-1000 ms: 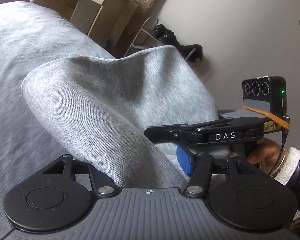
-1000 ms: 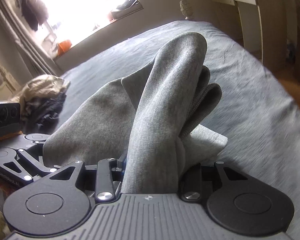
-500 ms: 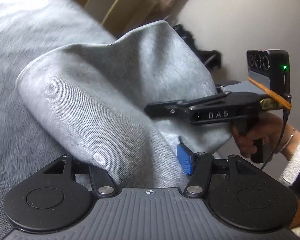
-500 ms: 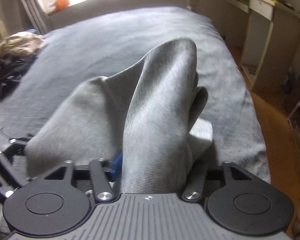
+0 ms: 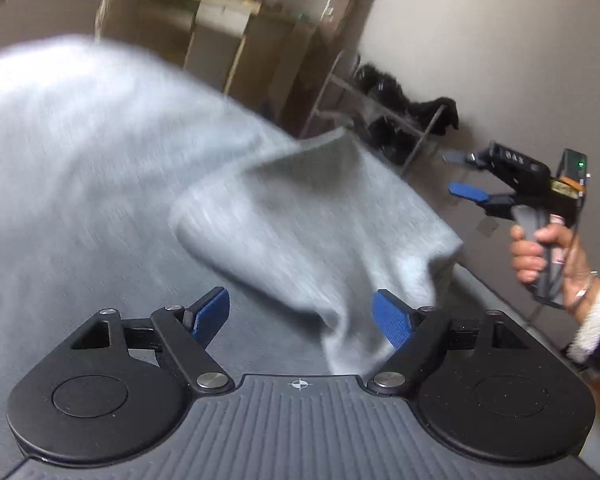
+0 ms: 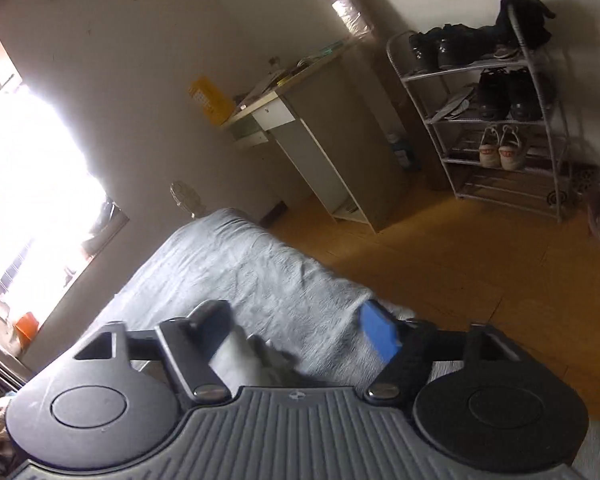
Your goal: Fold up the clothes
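Observation:
A grey garment (image 5: 320, 216) lies bunched and motion-blurred on the blue-grey bed cover (image 5: 68, 184). Its near end hangs between the fingers of my left gripper (image 5: 300, 316), close to the right blue pad (image 5: 392, 320). That gripper is open and its pads stand wide apart. In the left wrist view my right gripper (image 5: 456, 174) is held in the air by a hand (image 5: 540, 248), to the right of the garment, open and holding nothing. In the right wrist view the right gripper (image 6: 298, 332) points across the bed cover (image 6: 240, 272), with a blurred scrap of grey cloth (image 6: 240, 364) low between its fingers.
A pale desk (image 6: 324, 152) stands past the bed's far corner. A wire shoe rack (image 6: 496, 120) holds shoes against the wall. Wooden floor (image 6: 460, 264) runs along the bed's right side. A bright window (image 6: 32, 184) is at the left.
Both grippers have opened and let go of the grey garment, which has dropped onto the bed. The right gripper has swung up and away to the right and now faces the room.

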Tool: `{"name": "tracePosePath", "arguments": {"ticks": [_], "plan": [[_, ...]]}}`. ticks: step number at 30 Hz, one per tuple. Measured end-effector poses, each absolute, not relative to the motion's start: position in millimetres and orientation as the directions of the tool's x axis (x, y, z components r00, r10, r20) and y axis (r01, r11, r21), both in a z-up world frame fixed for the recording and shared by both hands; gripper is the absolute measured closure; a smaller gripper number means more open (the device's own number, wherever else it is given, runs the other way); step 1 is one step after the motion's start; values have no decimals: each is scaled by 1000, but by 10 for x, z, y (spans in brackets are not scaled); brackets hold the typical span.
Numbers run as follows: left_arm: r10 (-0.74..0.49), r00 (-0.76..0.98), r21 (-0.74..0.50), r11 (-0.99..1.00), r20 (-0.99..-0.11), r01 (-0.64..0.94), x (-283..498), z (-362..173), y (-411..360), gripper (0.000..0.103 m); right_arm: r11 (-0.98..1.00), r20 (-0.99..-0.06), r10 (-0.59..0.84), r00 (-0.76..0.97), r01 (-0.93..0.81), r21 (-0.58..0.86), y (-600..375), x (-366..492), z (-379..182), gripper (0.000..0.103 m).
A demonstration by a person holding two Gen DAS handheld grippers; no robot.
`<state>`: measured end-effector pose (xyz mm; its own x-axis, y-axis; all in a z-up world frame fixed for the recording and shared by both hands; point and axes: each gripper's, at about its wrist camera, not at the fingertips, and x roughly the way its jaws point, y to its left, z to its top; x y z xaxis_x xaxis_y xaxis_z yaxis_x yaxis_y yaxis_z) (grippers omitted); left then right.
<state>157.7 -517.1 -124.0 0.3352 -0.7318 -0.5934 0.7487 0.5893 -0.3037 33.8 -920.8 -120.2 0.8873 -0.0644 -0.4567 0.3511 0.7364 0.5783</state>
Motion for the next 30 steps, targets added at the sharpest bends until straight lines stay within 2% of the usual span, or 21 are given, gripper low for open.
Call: {"name": "tracePosePath", "arguments": {"ticks": [2, 4, 6, 8, 9, 11, 15, 17, 19, 22, 27, 30], "plan": [[-728, 354, -277, 592, -588, 757, 1630, -1257, -5327, 24, 770, -444, -23, 896, 300, 563, -9027, 266, -1203, 44], [-724, 372, -250, 594, -582, 765, 1684, -1275, -5483, 24, 839, -465, 8, 885, 247, 485, -8804, 334, -1256, 48], [-719, 390, -222, 596, -575, 772, 1737, -1292, -5639, 23, 889, -539, -7, 842, 253, 383, -8622, 429, -1422, 49], [-663, 416, -200, 648, -622, 734, 1890, -1535, -5812, 24, 919, -628, -57, 776, 287, 270, -8532, 561, -1651, 49], [-644, 422, -203, 670, -639, 714, 1957, -1636, -5838, 24, 918, -635, -68, 769, 297, 262, -8554, 571, -1716, 47], [-633, 423, -226, 691, -648, 687, 2035, -1733, -5807, 21, 886, -634, -58, 771, 333, 324, -8638, 559, -1633, 48], [-665, 387, -290, 674, -639, 680, 2031, -1572, -5646, 21, 950, -556, -86, 827, 235, 203, -8300, 361, -1223, 49], [-673, 387, -325, 681, -630, 656, 2084, -1503, -5556, 21, 974, -503, -40, 863, 147, 174, -7984, 201, -1041, 43], [-677, 394, -357, 693, -622, 626, 2137, -1463, -5471, 21, 989, -458, 3, 889, 64, 130, -7597, 33, -927, 23], [-676, 392, -406, 709, -623, 577, 2223, -1461, -5388, 21, 998, -441, -18, 897, -9, -60, -6875, -89, -972, 2], [-624, 382, -387, 751, -682, 535, 2251, -1679, -5528, 21, 851, -447, -246, 860, -28, -524, -5917, 33, -1598, 1], [-608, 386, -374, 762, -694, 528, 2232, -1767, -5643, 21, 686, -415, -353, 838, -70, -725, -5756, 137, -2010, 1]]}}
